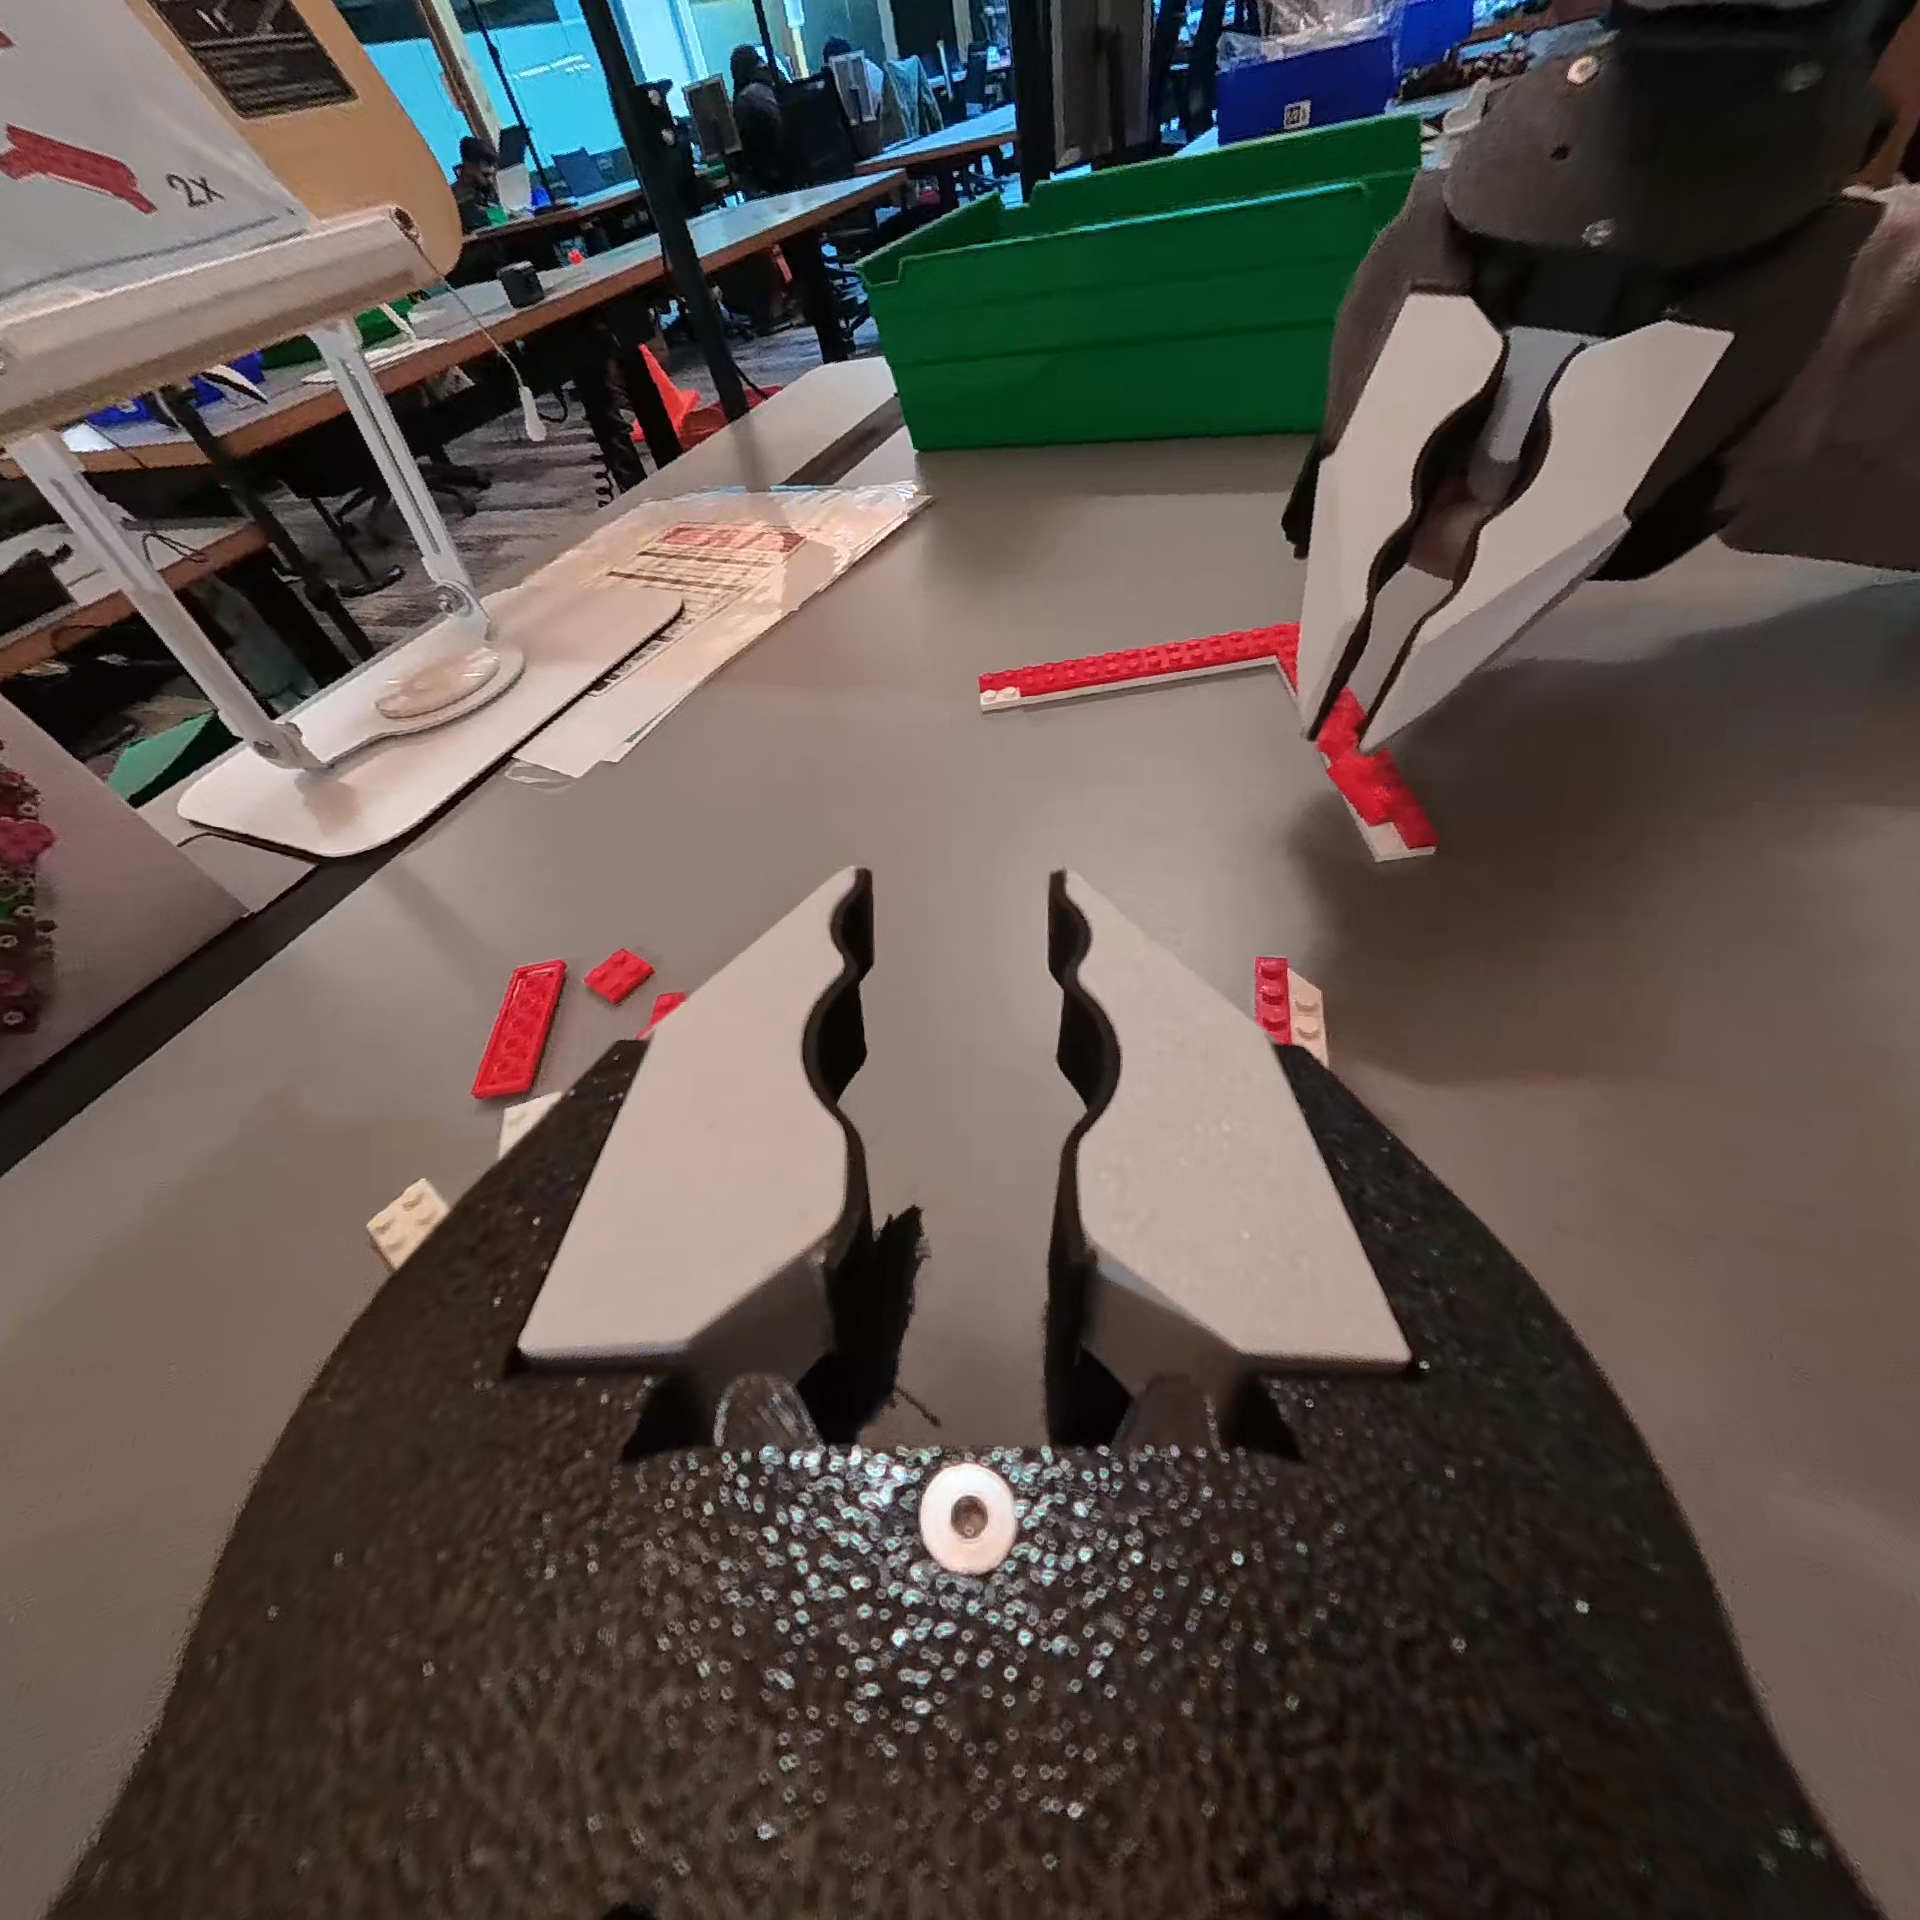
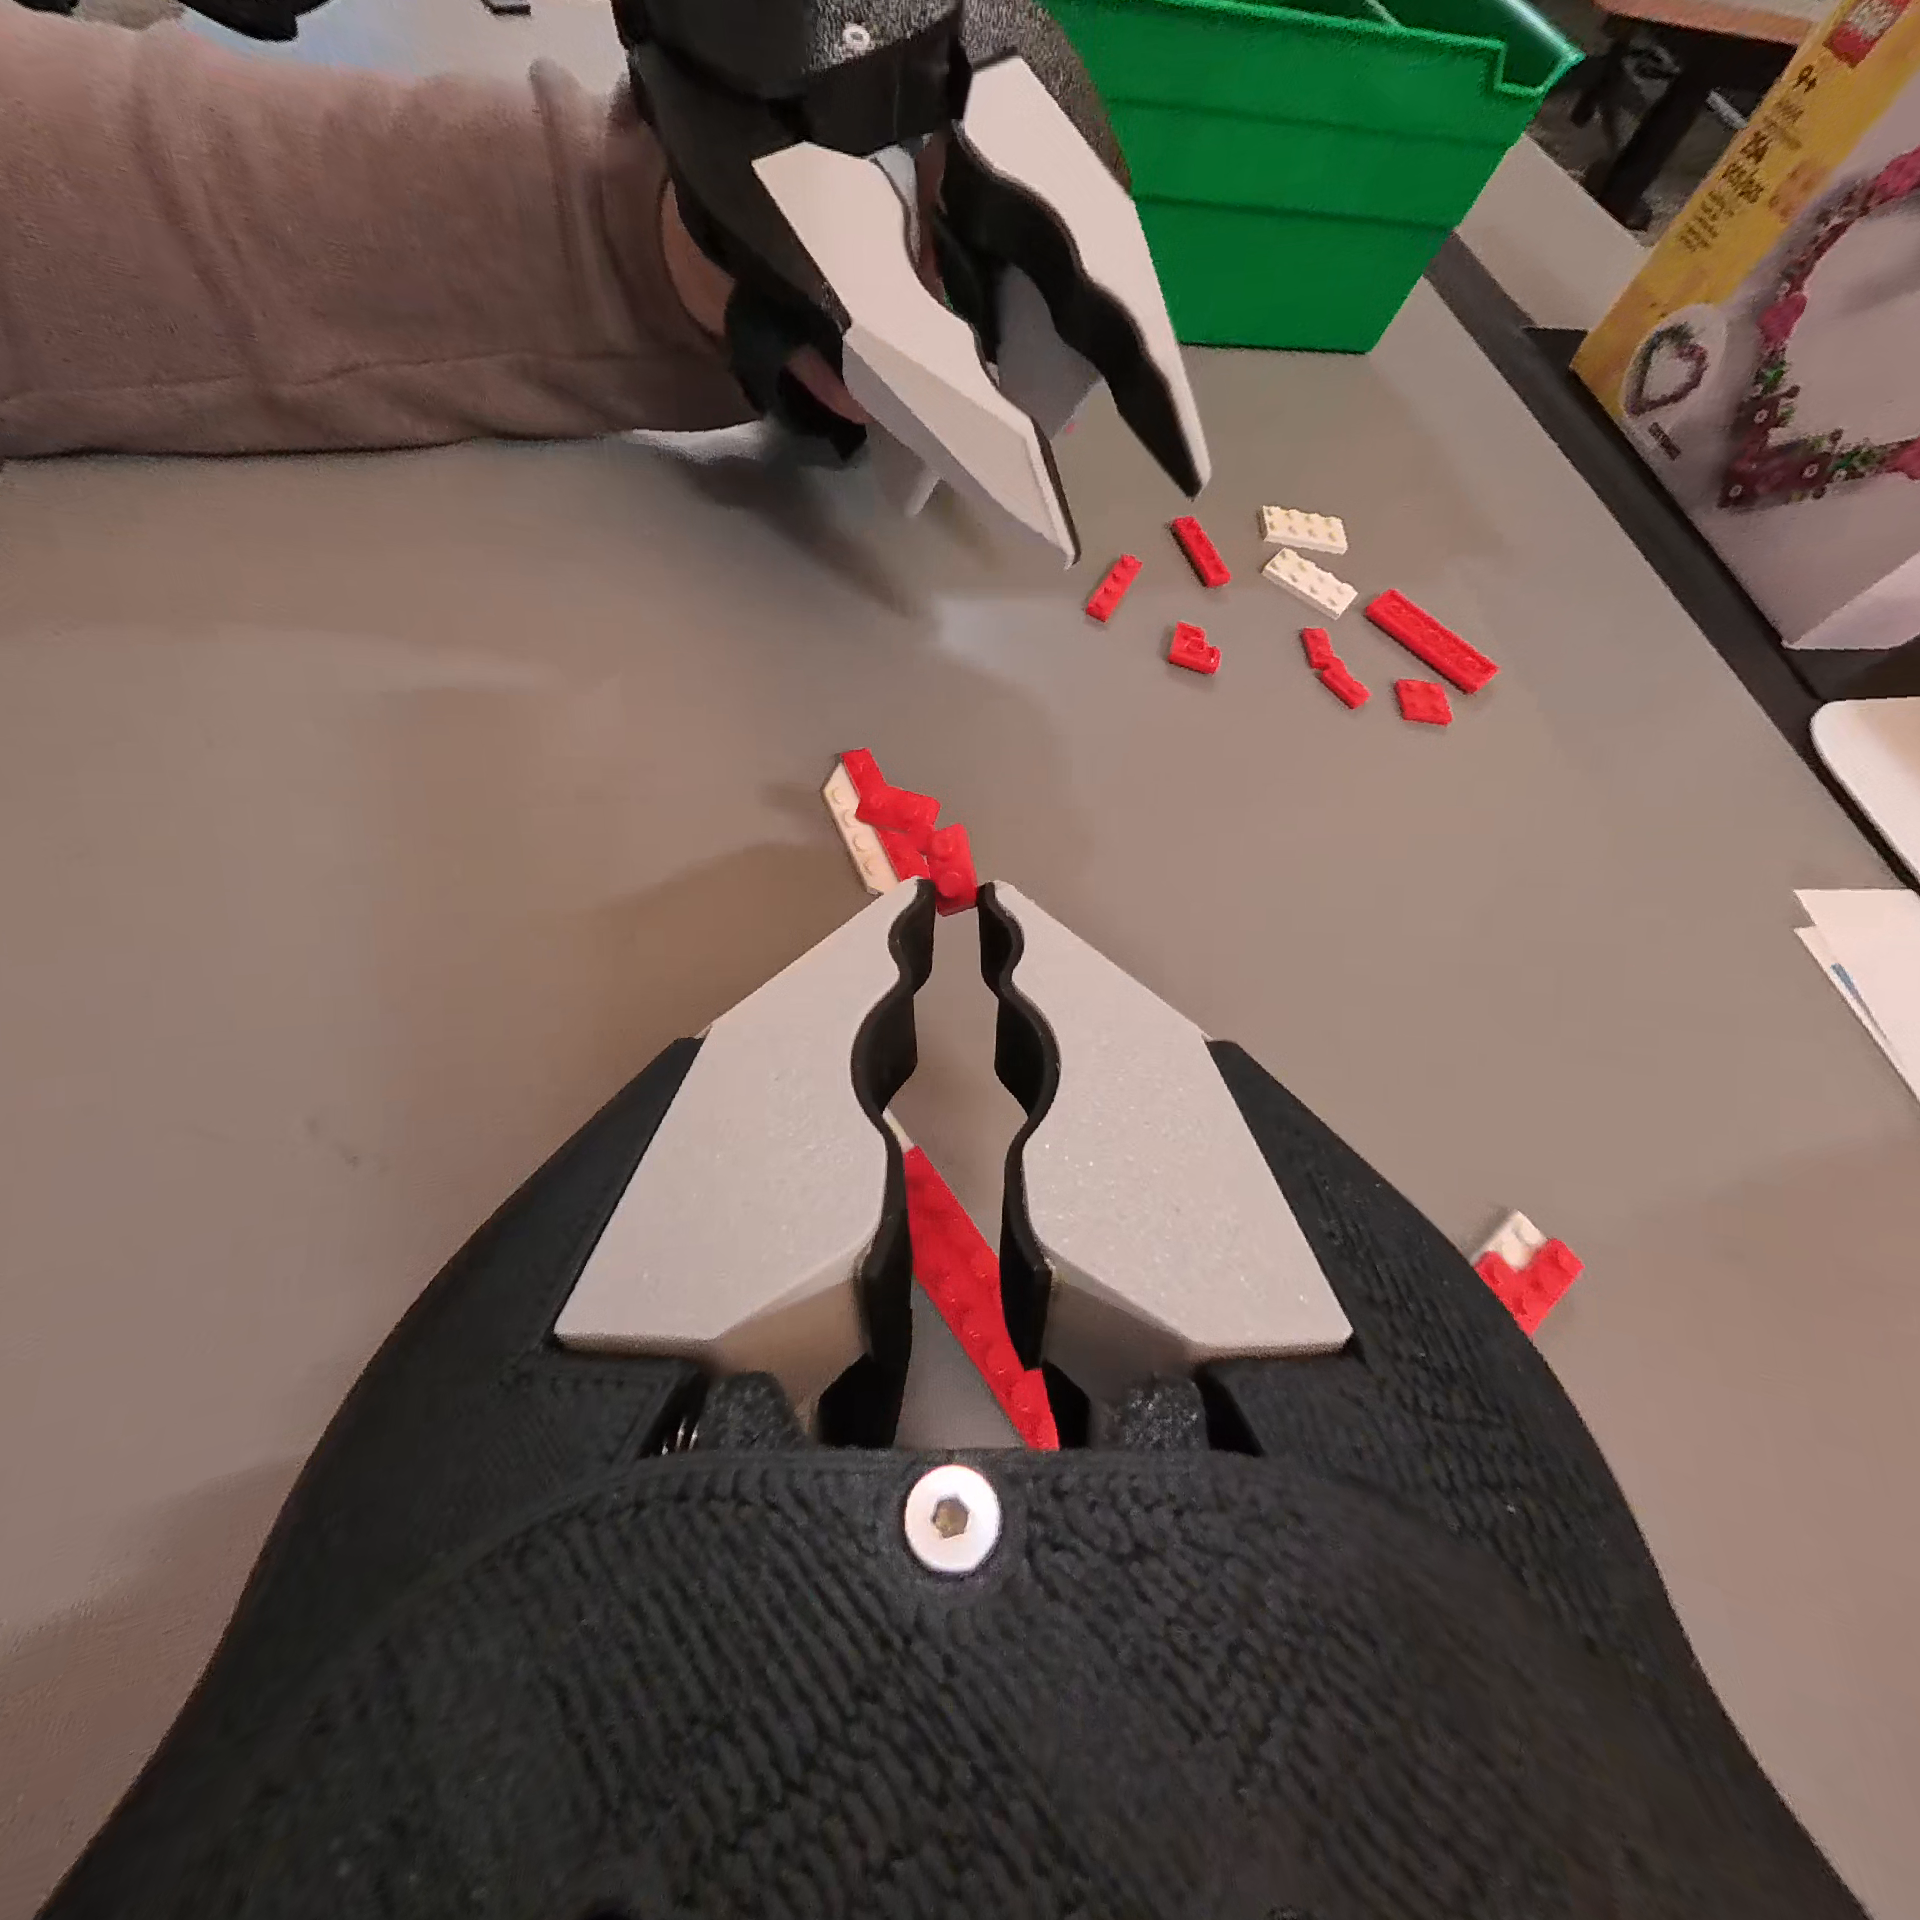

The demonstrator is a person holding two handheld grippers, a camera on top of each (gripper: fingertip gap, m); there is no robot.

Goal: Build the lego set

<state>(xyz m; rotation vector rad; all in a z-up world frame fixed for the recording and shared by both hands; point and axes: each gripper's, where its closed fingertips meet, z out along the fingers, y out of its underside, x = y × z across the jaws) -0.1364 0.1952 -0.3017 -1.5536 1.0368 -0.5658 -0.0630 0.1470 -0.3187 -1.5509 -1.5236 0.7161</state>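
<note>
An L-shaped frame of red plates on white plates [image 1: 1143, 662] lies on the grey table; it also shows in the right wrist view [image 2: 883, 821]. My right gripper [image 2: 954, 891] is tilted down onto one arm of the frame, its tips closed on a small red plate [image 2: 951, 862] at the frame's top layer. It also shows in the left wrist view [image 1: 1340, 740]. My left gripper [image 1: 958, 894] is open and empty, held above the table over loose red and white plates [image 2: 1304, 582]. Some of these show beside its fingers [image 1: 520, 1023].
A green bin [image 1: 1122, 312] stands at the table's far side. A white stand [image 1: 343, 769] holds an instruction sheet at the left, with papers in a plastic sleeve [image 1: 707, 582] beside it. The set's box [image 2: 1787, 312] stands near the table edge. A person's sleeve [image 2: 260, 260] lies behind the left gripper. The grippers' ends are close to 10 cm from one another.
</note>
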